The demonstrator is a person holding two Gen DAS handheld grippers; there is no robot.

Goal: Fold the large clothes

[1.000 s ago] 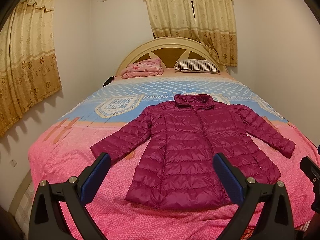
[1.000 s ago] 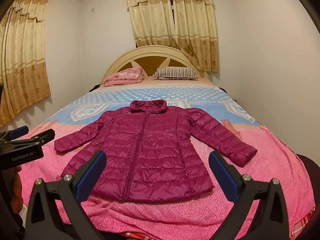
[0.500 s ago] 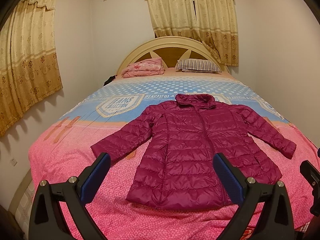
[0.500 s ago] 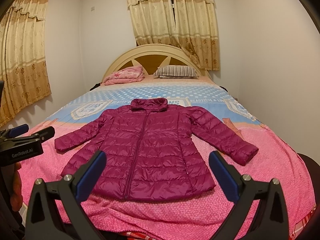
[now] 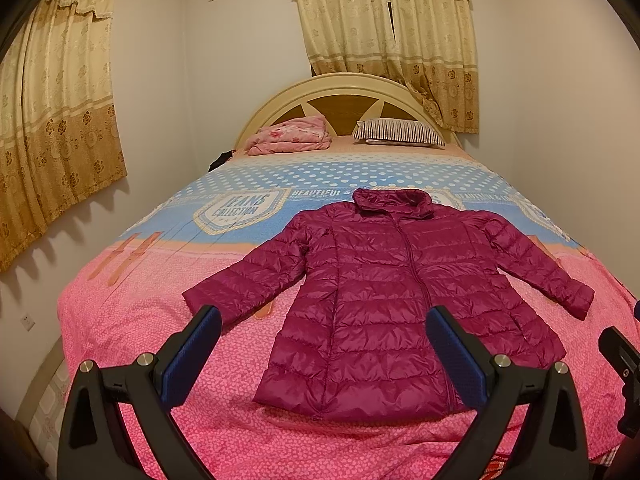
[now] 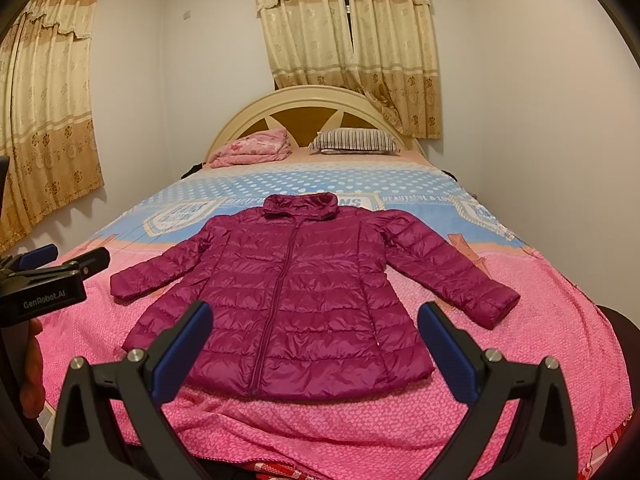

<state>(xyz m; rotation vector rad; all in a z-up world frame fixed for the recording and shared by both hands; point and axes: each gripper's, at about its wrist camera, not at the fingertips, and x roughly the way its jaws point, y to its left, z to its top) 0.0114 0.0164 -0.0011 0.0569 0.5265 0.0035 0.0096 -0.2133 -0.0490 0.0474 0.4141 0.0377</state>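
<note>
We hold the left gripper (image 5: 324, 344) and the right gripper (image 6: 316, 340) wide apart and empty, both above the near edge of the bed, apart from the cloth. Just beyond them the magenta puffer jacket (image 6: 296, 296) lies flat and zipped on the pink bedspread (image 6: 560, 340), sleeves spread, collar toward the headboard (image 6: 312, 104). Nothing lies between. A folded pink blanket (image 5: 290, 136) and striped pillow (image 5: 400, 132) sit far off.

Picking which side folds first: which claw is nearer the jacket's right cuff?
Right. The right claw hangs above the hem with the cuff just to its right; from the left claw the cuff lies farther right.
</note>
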